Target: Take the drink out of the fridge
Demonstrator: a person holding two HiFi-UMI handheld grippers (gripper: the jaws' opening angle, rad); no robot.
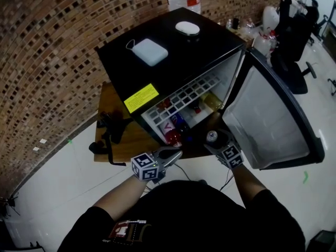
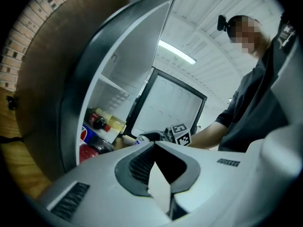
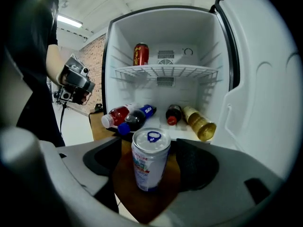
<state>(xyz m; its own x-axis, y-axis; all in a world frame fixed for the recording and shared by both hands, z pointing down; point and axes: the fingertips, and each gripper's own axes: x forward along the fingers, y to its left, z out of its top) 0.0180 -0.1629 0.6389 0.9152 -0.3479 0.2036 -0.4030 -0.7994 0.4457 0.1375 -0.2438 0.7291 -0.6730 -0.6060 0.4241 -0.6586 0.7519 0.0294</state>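
The drink can (image 3: 150, 157) stood upright, pull-tab on top, on the wooden tabletop (image 3: 124, 186) just in front of the open mini fridge (image 3: 208, 56), outside the cabinet and squarely between the jaws of the right gripper (image 1: 214, 140). Those jaws were spread wide, with a gap showing on either side of the can, so neither pad pressed on it and it rested on its own base. Its long axis ran vertical, across the line of the jaws, and the fridge mouth lay straight beyond it, with the bottles lying on the fridge floor and a red can (image 3: 140, 54) on the wire shelf. By my judgement the drink was already out, and the next move would be a straight pull back toward the person, kept level so neither pad clipped the can and tipped it. The left gripper (image 1: 170, 154) hung to the can's left, jaws together on nothing, farther from it than the right.
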